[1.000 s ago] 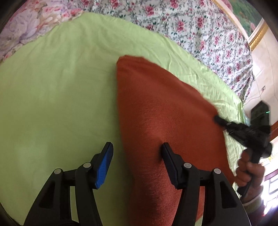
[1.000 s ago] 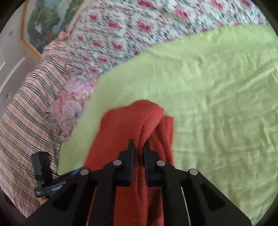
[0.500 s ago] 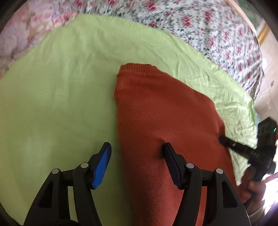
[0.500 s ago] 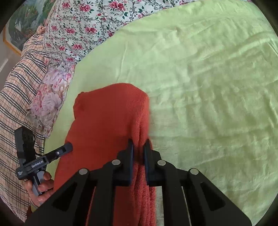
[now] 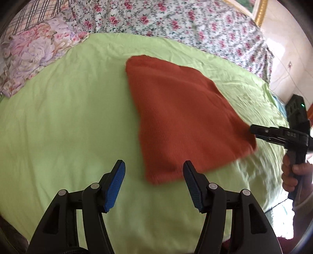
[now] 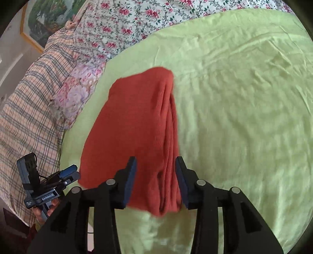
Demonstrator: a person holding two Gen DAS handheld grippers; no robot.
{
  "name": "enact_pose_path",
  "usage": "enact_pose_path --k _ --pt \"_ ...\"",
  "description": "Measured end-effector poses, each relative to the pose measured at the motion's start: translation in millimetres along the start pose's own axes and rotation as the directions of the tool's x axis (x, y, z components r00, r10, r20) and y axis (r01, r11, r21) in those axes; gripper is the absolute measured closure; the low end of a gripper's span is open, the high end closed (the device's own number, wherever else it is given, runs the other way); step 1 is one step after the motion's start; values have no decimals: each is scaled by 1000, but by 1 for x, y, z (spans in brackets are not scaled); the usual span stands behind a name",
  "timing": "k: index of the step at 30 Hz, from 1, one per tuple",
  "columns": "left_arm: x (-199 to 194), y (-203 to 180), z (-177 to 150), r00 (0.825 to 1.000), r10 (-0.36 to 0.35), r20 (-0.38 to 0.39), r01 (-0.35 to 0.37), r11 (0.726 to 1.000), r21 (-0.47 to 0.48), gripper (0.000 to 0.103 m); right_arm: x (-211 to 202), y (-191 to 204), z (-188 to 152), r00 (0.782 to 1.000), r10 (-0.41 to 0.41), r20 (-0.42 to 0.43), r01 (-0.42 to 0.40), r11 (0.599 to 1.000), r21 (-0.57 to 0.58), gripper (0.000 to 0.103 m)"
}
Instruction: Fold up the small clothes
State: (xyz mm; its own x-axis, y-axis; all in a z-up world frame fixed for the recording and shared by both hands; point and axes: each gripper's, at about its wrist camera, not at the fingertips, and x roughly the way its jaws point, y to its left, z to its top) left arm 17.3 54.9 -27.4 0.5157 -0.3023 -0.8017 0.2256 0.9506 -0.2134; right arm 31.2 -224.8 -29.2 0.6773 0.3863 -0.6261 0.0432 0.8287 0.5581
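Note:
A rust-orange knitted garment (image 5: pixel 182 117) lies folded flat on the light green sheet (image 5: pixel 68 121); it also shows in the right wrist view (image 6: pixel 135 125). My left gripper (image 5: pixel 153 172) is open and empty, just before the garment's near corner. My right gripper (image 6: pixel 155 168) is open, its fingers standing on either side of the garment's near folded edge without gripping it. The right gripper also shows in the left wrist view (image 5: pixel 254 130) at the garment's right corner. The left gripper shows at the lower left of the right wrist view (image 6: pixel 68 173).
A floral bedspread (image 5: pixel 176 25) lies beyond the green sheet. A pale floral pillow (image 5: pixel 33 50) and a plaid blanket (image 6: pixel 25 109) lie to the left. A framed picture (image 6: pixel 45 17) hangs on the wall. The bed's edge runs along the right in the left wrist view.
My right gripper has opened and let go of the garment, which now lies flat. My left gripper has drawn back off the garment toward its near corner.

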Motion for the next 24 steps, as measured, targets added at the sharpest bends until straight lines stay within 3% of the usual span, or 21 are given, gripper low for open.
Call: enact_pose_path --k 2,5,6,7,9,11,12,13,14,16,20,24 --pt "6 -7 -11 1000 14 -13 -14 1000 25 41 9 3 -11 999 -17 -32 17 1000 -24 57" --pt "20 -14 -17 995 92 -25 -91 995 52 41 22 3 -16 998 -15 -63 14 1000 -16 57" --pt "24 -15 -16 994 104 -22 -103 993 50 41 23 5 -15 998 -15 -65 14 1000 -23 61" --pt "27 -16 -14 993 115 -15 -114 993 44 41 24 8 -14 998 -17 -66 15 999 -35 75" --pt "31 -17 -11 989 147 -1 -147 988 53 41 21 11 -10 998 18 -62 -19 1000 -25 91" --pt "31 -21 -9 984 179 11 -179 981 79 42 6 13 1 996 85 -10 -85 996 8 92" --pt "30 -22 -9 979 203 27 -204 975 85 45 -2 14 4 994 109 17 -109 994 16 92" --pt "28 -21 -9 972 233 43 -236 969 79 59 -10 15 8 990 131 49 -132 991 22 92" --pt "25 -17 -8 968 247 53 -249 967 53 67 -20 15 11 986 148 83 -150 989 20 92" --pt "19 -7 -8 979 195 53 -195 981 -8 74 -26 14 13 989 116 93 -116 993 -3 96" --pt "22 -10 -14 983 183 21 -183 983 -3 91 5 -8 -6 1000 -11 -7 11 1000 18 96" --pt "26 -9 -19 985 173 -3 -173 985 -21 92 28 -14 -24 993 -109 -46 107 994 -33 97"
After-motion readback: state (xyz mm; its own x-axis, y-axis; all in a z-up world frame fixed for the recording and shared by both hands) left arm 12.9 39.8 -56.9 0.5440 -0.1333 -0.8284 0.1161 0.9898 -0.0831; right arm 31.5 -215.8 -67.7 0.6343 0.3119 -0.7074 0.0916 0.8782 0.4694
